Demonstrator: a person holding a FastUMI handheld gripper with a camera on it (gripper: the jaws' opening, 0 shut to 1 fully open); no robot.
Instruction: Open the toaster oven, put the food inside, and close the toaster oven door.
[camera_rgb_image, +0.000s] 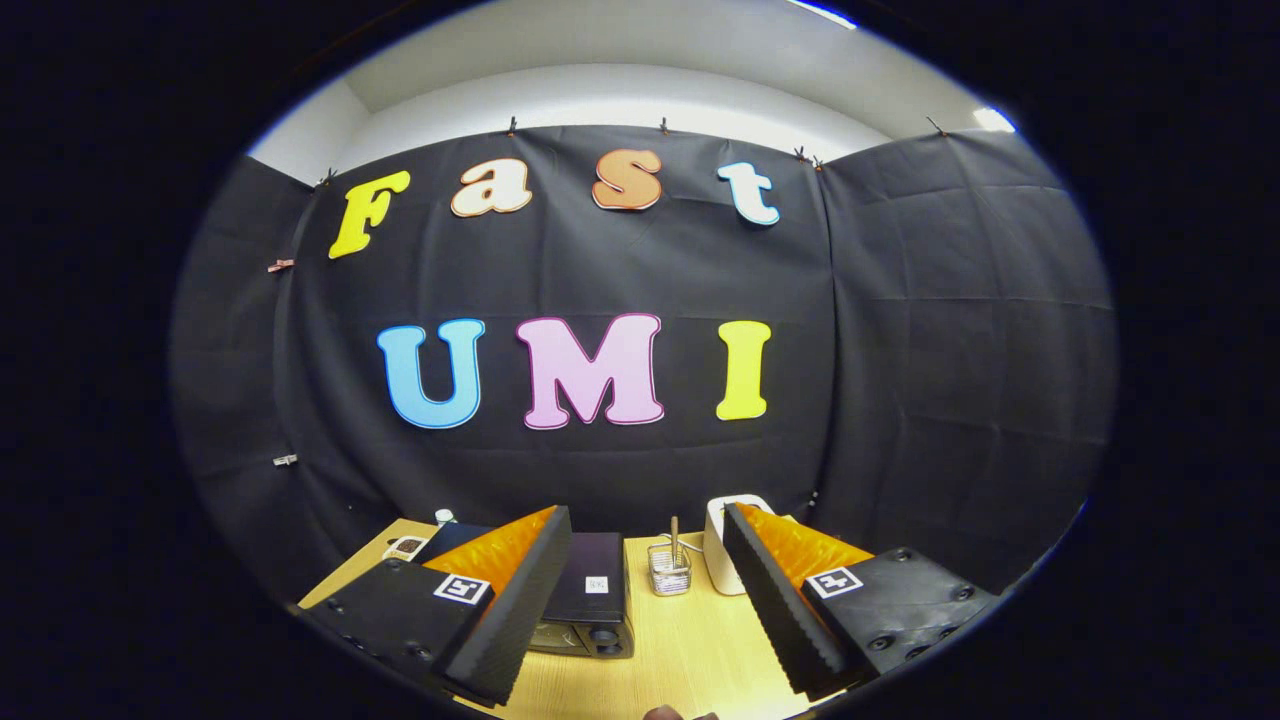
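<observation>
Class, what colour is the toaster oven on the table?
Black, in the gripper view: the toaster oven sits on the pale wood table, beyond the open tool.

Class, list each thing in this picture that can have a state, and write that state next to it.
gripper: open, fingers wide apart, holding nothing
toaster oven: on the table between the fingers, partly hidden; whether the door is open cannot be told
wire holder: upright, a stick standing in it
white appliance: upright beside the wire holder
</observation>
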